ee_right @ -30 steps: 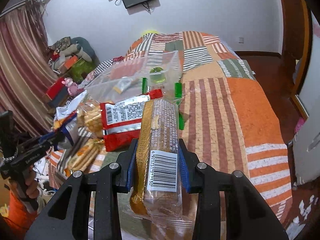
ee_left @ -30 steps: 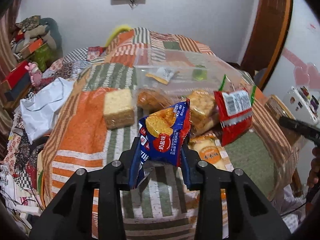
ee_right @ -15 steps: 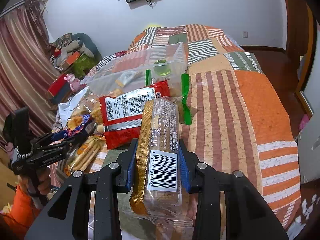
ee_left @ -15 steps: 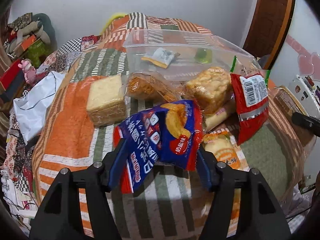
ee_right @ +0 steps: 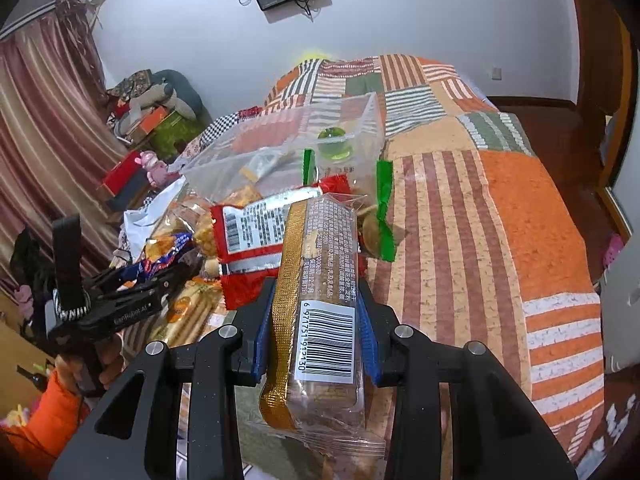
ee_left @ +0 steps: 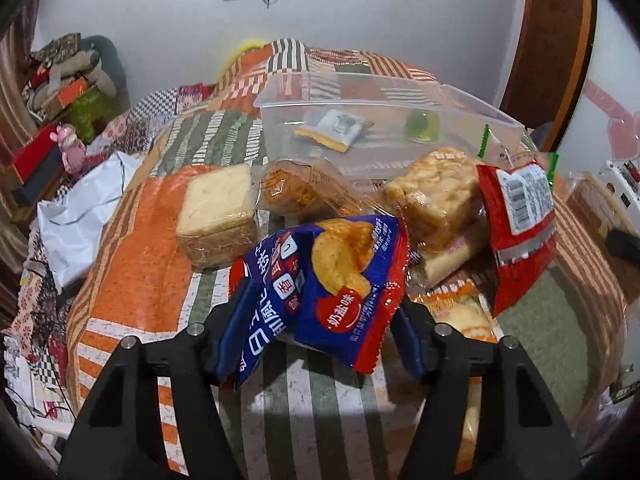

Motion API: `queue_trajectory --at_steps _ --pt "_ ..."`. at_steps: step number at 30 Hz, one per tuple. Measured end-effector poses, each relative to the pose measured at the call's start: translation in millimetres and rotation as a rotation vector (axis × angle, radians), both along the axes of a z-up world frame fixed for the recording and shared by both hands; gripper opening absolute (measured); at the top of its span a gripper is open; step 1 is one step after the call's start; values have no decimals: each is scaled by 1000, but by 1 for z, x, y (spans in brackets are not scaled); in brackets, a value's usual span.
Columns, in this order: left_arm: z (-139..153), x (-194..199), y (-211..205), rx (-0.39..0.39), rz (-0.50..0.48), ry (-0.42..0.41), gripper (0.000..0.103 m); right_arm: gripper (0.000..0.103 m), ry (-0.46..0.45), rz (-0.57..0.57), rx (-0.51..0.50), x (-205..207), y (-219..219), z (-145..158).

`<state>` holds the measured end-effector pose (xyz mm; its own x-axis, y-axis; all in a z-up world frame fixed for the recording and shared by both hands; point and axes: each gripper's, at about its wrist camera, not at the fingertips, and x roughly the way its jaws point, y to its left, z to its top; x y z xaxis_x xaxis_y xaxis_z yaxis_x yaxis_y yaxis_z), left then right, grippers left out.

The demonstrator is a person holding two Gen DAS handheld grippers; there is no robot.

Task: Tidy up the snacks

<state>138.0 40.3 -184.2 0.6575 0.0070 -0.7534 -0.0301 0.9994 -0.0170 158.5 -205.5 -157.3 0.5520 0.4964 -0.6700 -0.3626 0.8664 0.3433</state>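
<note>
My left gripper (ee_left: 324, 324) is open, its jaws spread wide; a blue chip bag (ee_left: 324, 284) lies loose between the fingers on the bed. My right gripper (ee_right: 316, 336) is shut on a long clear biscuit pack (ee_right: 320, 300) with a gold strip and barcode, held above the bed. A clear plastic bin (ee_left: 384, 120) stands behind the snack pile and holds a small packet (ee_left: 336, 128) and a green jelly cup (ee_left: 422, 128). The bin also shows in the right wrist view (ee_right: 304, 140). The left gripper (ee_right: 132, 292) shows at the left of the right wrist view.
Loose snacks lie in front of the bin: a bread block (ee_left: 218, 216), a fried snack bag (ee_left: 296, 192), a puffed cake (ee_left: 436, 196), a red bag (ee_left: 520, 224), an orange pack (ee_left: 460, 316). A patchwork quilt (ee_right: 500, 216) covers the bed. Clutter lies left of the bed (ee_left: 60, 92).
My left gripper opened and let the blue chip bag go; the bag tipped flatter between the fingers. My right gripper kept its hold on the biscuit pack and moved slightly nearer the bin.
</note>
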Motion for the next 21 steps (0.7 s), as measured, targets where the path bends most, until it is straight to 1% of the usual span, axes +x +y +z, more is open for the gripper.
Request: queue_trajectory --at_steps 5,11,17,21 --pt "11 -16 2 1 0 -23 60 34 -31 -6 11 2 -2 11" --pt "40 -26 12 -40 4 -69 57 34 -69 -14 19 8 0 21" --pt "69 -21 10 -62 -18 -132 57 34 -105 -9 33 17 7 33" --pt "85 -11 5 -54 -35 -164 57 34 -120 5 45 26 14 38"
